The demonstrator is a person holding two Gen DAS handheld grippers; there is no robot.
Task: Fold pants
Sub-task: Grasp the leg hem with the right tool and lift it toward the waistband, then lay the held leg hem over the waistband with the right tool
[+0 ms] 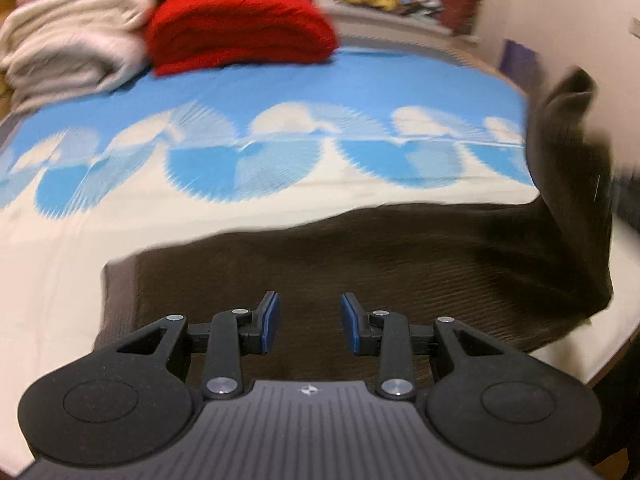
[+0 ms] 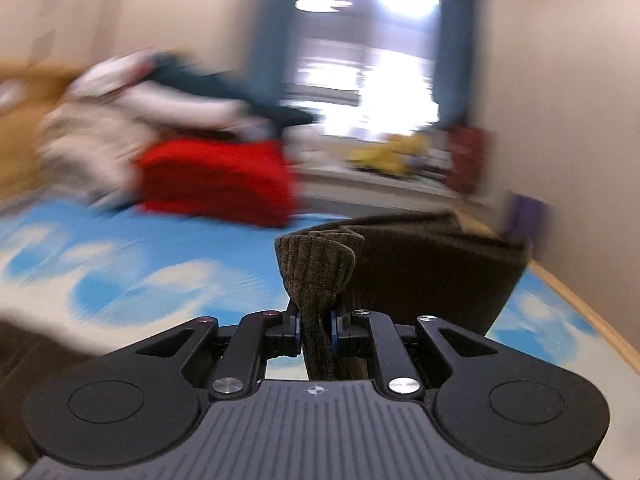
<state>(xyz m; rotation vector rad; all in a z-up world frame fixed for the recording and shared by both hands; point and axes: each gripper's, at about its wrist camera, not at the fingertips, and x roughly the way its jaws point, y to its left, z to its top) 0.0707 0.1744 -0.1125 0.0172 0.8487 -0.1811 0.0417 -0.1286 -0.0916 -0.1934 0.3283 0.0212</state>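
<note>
**Mid-fold: one end of the pants lifted**

Your right claw [image 2: 316, 326] is clenched on a bunch of the brown pants [image 1: 360, 280], raised above the bed [image 1: 280, 92]. Your left claw [image 1: 307, 322] hangs released over the flat part. Next, carry the lifted end across, judging alignment.

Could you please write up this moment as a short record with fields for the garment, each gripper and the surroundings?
garment: brown pants, part flat on the bed, one end lifted
surface: blue and white bedsheet
left gripper: jaws open, above the flat part, holding nothing
right gripper: jaws shut on a bunched fold of the pants
background: red blanket beside a cream blanket
image quality: motion blur in both views
</note>
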